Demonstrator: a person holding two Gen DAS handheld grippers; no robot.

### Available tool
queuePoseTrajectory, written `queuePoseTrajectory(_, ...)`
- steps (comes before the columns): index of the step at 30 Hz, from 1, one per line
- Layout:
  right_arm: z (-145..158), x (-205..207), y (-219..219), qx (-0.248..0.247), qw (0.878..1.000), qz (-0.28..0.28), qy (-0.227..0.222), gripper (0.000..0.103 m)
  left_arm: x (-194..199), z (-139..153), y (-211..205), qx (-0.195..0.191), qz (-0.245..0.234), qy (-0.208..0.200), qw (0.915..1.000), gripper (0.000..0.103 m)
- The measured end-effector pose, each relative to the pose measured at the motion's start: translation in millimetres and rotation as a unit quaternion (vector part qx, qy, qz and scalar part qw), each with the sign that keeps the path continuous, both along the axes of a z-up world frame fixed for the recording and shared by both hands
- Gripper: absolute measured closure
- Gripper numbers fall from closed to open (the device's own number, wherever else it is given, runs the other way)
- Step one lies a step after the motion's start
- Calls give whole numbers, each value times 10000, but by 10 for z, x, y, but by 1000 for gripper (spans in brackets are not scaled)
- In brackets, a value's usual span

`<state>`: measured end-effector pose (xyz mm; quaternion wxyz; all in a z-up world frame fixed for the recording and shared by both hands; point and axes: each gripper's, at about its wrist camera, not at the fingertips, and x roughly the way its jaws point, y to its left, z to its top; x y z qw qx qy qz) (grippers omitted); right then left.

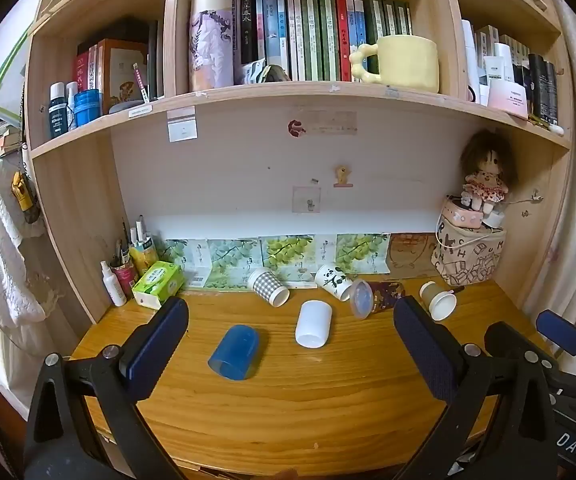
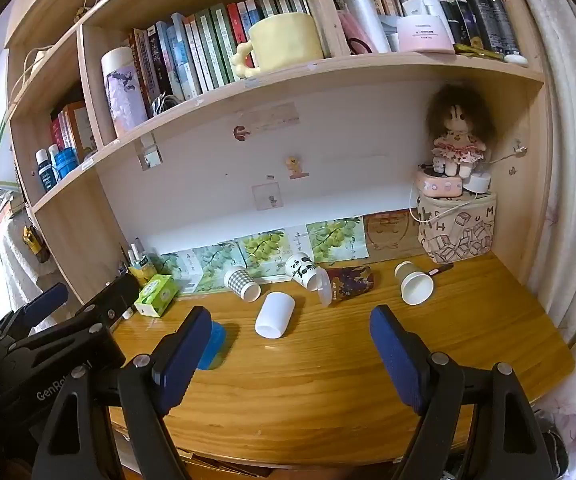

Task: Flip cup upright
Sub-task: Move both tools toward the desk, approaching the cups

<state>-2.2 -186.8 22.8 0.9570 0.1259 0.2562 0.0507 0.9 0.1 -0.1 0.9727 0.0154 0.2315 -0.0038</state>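
Several cups lie on their sides on the wooden desk [image 1: 288, 400]: a blue plastic cup [image 1: 234, 353], a white cup [image 1: 313, 323], a checked paper cup [image 1: 267, 287], a panda cup [image 1: 334, 281], a dark patterned cup with a clear lid [image 1: 376, 295] and a tan paper cup [image 1: 439, 300]. My left gripper [image 1: 288, 344] is open and empty, held above the desk's front, with the blue and white cups between its fingers. My right gripper [image 2: 290, 354] is open and empty; the white cup [image 2: 275, 315] lies ahead of it, and its left finger half hides the blue cup [image 2: 211, 346].
A green tissue box [image 1: 157, 283], bottles and a pen holder [image 1: 133, 260] stand at the back left. A printed bag [image 1: 468, 258] with a doll [image 1: 486, 184] on top stands at the back right. A bookshelf with a yellow mug [image 1: 404, 63] hangs overhead.
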Motion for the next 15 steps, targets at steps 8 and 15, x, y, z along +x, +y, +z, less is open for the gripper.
queuePoseTrajectory(8, 4, -16, 74, -53, 10000, -9, 27, 21, 82, -34, 66, -31, -22, -77, 10000, 1)
queuePoseTrajectory(15, 45, -55, 237, -85, 10000, -29, 9, 21, -54, 19, 206, -117, -135, -158, 9997, 1)
